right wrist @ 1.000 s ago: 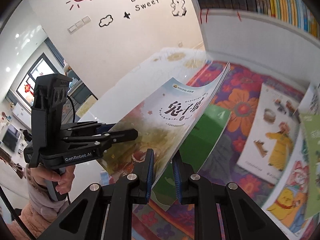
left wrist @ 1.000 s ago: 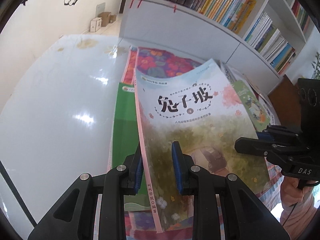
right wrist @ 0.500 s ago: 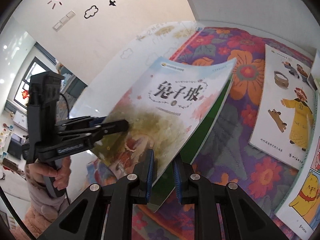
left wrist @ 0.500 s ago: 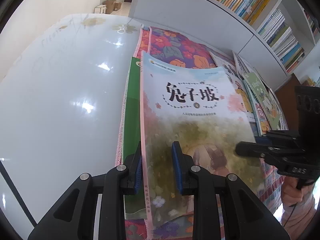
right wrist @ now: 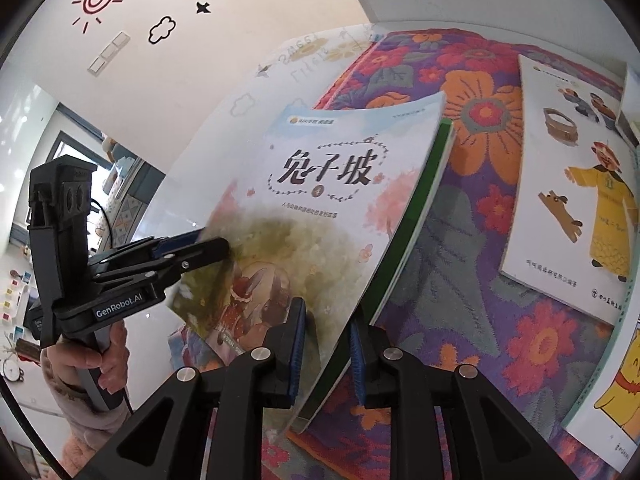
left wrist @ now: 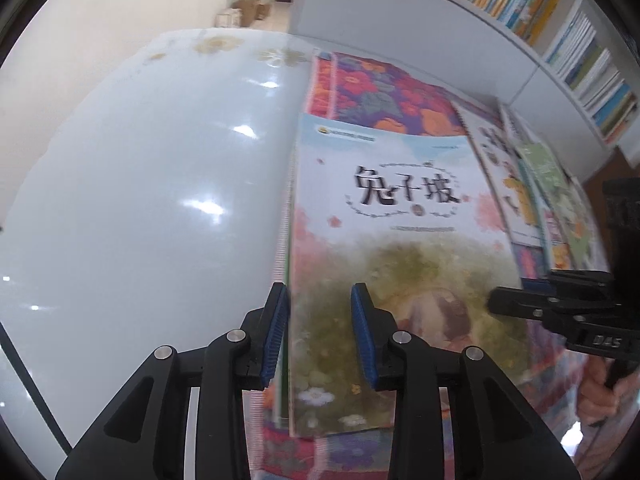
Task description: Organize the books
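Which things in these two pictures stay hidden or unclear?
- Green book: cover hidden under the rabbit book, both views.
- Shelf book spines: blurred, too small, left wrist view.
- Yellow cartoon book: cut off by the right wrist view's edge.
- Rabbit book's lower cover: motion-blurred, left wrist view.

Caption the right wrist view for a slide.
Right gripper holds rabbit storybook by its edge over a green book on floral cloth.

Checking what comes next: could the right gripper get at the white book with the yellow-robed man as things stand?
Probably not yet: the right gripper is shut on the lower edge of the rabbit book. Beyond that the way looks free: the white book lies flat on the flowered cloth, with nothing between.
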`<state>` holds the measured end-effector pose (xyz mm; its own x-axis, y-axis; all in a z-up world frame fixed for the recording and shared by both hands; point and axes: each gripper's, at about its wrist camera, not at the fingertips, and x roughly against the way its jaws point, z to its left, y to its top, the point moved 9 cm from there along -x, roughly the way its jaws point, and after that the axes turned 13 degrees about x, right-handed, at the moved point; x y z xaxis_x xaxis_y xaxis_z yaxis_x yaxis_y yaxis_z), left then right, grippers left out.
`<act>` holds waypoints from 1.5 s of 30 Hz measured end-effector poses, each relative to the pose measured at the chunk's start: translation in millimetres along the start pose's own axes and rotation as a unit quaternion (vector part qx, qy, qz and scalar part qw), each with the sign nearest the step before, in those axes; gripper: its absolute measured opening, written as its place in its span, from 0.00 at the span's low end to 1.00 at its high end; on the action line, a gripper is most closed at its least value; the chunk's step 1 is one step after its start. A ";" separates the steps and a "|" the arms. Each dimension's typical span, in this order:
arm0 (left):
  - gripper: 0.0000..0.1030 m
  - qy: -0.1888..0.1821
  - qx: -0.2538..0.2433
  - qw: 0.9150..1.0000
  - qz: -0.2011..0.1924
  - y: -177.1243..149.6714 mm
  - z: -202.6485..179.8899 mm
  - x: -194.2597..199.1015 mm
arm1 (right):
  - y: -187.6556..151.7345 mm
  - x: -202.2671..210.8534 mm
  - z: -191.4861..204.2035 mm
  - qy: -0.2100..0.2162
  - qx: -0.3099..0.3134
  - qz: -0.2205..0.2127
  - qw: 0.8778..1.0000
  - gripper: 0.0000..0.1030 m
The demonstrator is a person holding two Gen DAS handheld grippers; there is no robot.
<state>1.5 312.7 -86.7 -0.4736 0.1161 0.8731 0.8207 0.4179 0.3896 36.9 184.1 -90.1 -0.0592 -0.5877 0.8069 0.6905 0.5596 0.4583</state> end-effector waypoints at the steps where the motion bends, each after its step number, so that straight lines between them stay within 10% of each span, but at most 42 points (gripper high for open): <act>1: 0.31 0.001 -0.003 1.000 0.002 -1.1 -0.6 -1.1 | -0.2 0.5 -0.1 0.002 -0.001 -0.001 1.000 0.19; 27: 0.31 0.030 -0.001 0.999 -0.025 4.6 -10.6 17.1 | -23.6 16.4 -14.2 -0.014 -0.035 0.024 0.999 0.21; 45: 0.31 -0.054 -0.084 0.995 -0.003 -9.0 -207.4 -6.3 | -77.9 159.6 -120.1 -0.093 -0.096 -0.061 0.989 0.21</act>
<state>63.4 121.4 -34.8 -0.5022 0.2142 0.8378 0.8556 0.2637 0.4455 60.3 -23.5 -41.8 -0.2697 -0.5155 0.8134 0.7935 0.3596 0.4909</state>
